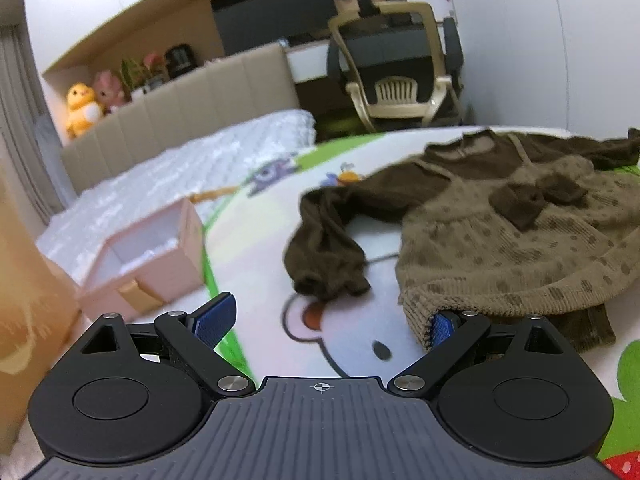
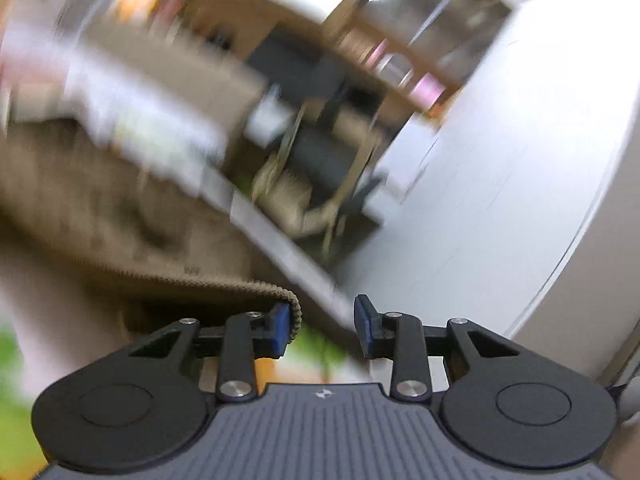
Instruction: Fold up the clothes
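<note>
A small brown dress [image 1: 500, 240] with dark dots, a dark bow and dark brown sleeves lies spread on a cartoon play mat [image 1: 256, 264]. Its left sleeve [image 1: 324, 248] is bunched toward the middle. My left gripper [image 1: 328, 320] is open wide; its right fingertip [image 1: 440, 326] touches the dress's ribbed hem corner. In the blurred right wrist view, my right gripper [image 2: 322, 330] is open, and the ribbed hem [image 2: 224, 284] drapes against its left fingertip [image 2: 280, 330].
A pink open box [image 1: 148, 264] sits on the mat at left, beside a cardboard box [image 1: 24, 312]. A white quilted bed [image 1: 192, 176] with a beige headboard lies behind. An office chair [image 1: 396, 68] stands at the back. A white wall [image 2: 500, 160] fills the right.
</note>
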Tool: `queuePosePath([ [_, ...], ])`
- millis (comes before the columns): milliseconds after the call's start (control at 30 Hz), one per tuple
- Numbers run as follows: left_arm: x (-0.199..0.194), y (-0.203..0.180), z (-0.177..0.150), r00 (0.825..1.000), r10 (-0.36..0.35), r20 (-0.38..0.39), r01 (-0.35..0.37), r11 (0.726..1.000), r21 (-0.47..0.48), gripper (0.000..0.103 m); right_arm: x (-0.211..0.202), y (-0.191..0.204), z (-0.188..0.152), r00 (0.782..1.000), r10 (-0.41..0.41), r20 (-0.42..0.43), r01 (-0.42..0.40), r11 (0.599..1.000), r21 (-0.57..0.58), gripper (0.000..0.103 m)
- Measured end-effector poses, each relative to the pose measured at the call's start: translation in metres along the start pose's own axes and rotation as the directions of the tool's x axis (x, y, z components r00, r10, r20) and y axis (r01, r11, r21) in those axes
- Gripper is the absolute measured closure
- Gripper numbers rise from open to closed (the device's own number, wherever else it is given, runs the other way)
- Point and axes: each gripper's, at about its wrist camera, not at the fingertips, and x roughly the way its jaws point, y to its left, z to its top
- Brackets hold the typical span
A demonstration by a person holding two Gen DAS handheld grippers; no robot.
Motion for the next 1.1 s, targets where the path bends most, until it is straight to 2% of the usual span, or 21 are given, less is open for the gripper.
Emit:
queuePosePath([
  [67,-0.004,0.004,0.001,1.000,0.009,0.010,-0.009,1.000,-0.009,0.006,-0.022,-0.008,0.020,0.997,-0.009,0.076,0.008,1.000,0.010,0.072],
  [133,-0.006,0.007,0.000,1.000,0.010,0.011,-0.010,1.000,-0.019,0.006,-0.034,-0.008,0.021,0.996,-0.014,0.092,0.015,1.000,-0.011,0.072],
  [233,-0.004,0.007,-0.007,1.000,-0.003,-0.010,0.003,1.000,-0.028,0.006,-0.031,-0.006,-0.002,1.000,0.004,0.015,-0.004,1.000,-0.031,0.072],
  [367,-0.001,0.009,-0.015,0.999,-0.013,-0.032,0.012,0.999,-0.049,0.006,-0.029,-0.016,-0.031,0.995,0.005,-0.103,-0.002,1.000,0.029,0.072],
  [400,-0.001,0.010,-0.016,0.999,-0.016,-0.035,0.014,0.998,-0.057,0.006,-0.030,-0.019,-0.036,0.992,0.023,-0.120,-0.017,0.999,0.049,0.072],
  [433,0.000,0.010,-0.016,0.999,-0.014,-0.037,0.012,0.998,-0.062,0.006,-0.034,-0.019,-0.040,0.989,0.078,-0.123,-0.070,0.995,0.071,0.072],
  [467,0.000,0.010,-0.015,0.999,-0.015,-0.038,0.012,0.998,-0.066,0.006,-0.038,-0.016,-0.041,0.981,0.155,-0.119,-0.144,0.985,0.090,0.069],
  [500,0.000,0.010,-0.015,0.999,-0.015,-0.038,0.013,0.998,-0.069,0.006,-0.040,-0.009,-0.041,0.964,0.240,-0.117,-0.229,0.968,0.104,0.067],
  [600,0.000,0.007,-0.011,0.999,-0.021,-0.030,0.019,0.997,-0.070,0.006,-0.047,0.035,-0.041,0.896,0.424,-0.131,-0.424,0.905,0.027,0.060],
  [667,-0.003,0.003,-0.008,0.999,-0.029,-0.023,0.028,0.998,-0.058,0.007,-0.041,0.068,-0.039,0.862,0.489,-0.134,-0.497,0.866,-0.042,0.047],
  [767,-0.007,0.000,-0.008,0.999,-0.036,-0.020,0.035,0.999,-0.038,0.007,-0.028,0.115,-0.035,0.812,0.565,-0.148,-0.582,0.802,-0.134,0.045],
  [800,-0.008,0.000,-0.008,0.999,-0.036,-0.022,0.035,0.999,-0.032,0.007,-0.019,0.128,-0.032,0.806,0.571,-0.156,-0.591,0.790,-0.161,0.045],
  [833,-0.009,0.000,-0.008,0.999,-0.033,-0.027,0.032,0.999,-0.027,0.007,-0.010,0.140,-0.029,0.804,0.572,-0.163,-0.594,0.781,-0.192,0.054],
  [867,-0.010,0.002,-0.010,0.999,-0.029,-0.033,0.029,0.999,-0.021,0.007,-0.004,0.148,-0.027,0.815,0.556,-0.164,-0.580,0.786,-0.216,0.074],
  [933,-0.013,0.004,-0.014,0.998,-0.028,-0.051,0.028,1.000,0.009,0.007,0.011,0.141,-0.016,0.843,0.518,-0.144,-0.537,0.825,-0.176,0.090],
  [1000,-0.018,0.007,-0.019,0.997,-0.032,-0.071,0.036,0.998,0.049,0.007,0.025,0.127,-0.003,0.866,0.487,-0.116,-0.499,0.859,-0.117,0.092],
  [1100,-0.034,-0.002,-0.026,0.991,-0.096,-0.088,0.108,0.983,0.151,0.007,0.024,0.093,0.016,0.881,0.469,-0.065,-0.472,0.879,-0.059,0.093],
])
